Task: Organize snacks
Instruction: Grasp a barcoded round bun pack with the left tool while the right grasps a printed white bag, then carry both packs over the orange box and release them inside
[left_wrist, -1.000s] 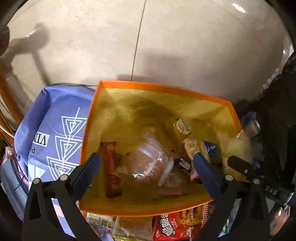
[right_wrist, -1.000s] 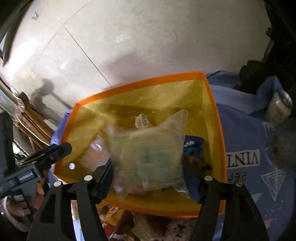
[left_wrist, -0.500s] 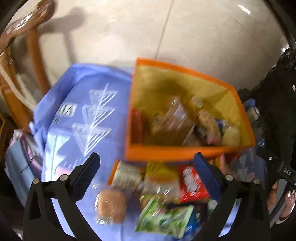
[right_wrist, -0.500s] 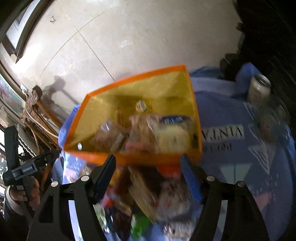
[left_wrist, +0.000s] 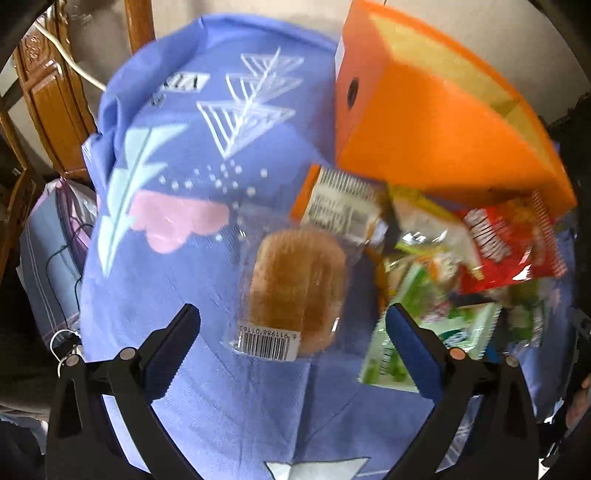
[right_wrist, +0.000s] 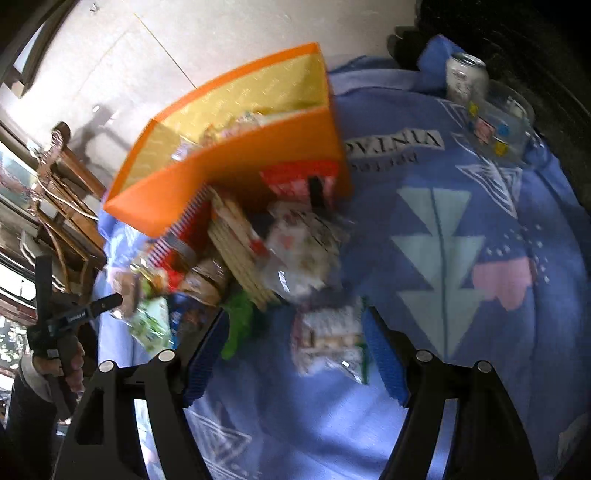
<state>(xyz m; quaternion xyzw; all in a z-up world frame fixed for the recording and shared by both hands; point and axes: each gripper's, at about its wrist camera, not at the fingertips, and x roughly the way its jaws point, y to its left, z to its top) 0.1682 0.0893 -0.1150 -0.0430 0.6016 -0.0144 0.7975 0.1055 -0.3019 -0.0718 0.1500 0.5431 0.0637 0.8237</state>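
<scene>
An orange box (left_wrist: 424, 122) with a yellow inside stands on a blue patterned cloth (left_wrist: 192, 258) and holds several snacks (right_wrist: 221, 129). Loose packets lie piled in front of it. My left gripper (left_wrist: 291, 321) is open just above a bun in clear wrap (left_wrist: 295, 284), with a green packet (left_wrist: 424, 332) and a red bag (left_wrist: 506, 243) to its right. My right gripper (right_wrist: 295, 325) is open over a pale printed packet (right_wrist: 328, 339) lying on the cloth between its fingers, beside a green packet (right_wrist: 240, 325). Neither gripper holds anything.
A drinks can (right_wrist: 463, 75) and a clear glass dish (right_wrist: 498, 118) stand at the cloth's far right. Wooden furniture (left_wrist: 55, 92) stands left of the table. A hand (right_wrist: 62, 365) holding the left gripper shows in the right wrist view. Pale tiled floor (right_wrist: 221, 44) lies beyond the box.
Both grippers pulled back from over the box and dropped toward the loose pile in front of it. The clear packet seen between the right fingers is gone from them.
</scene>
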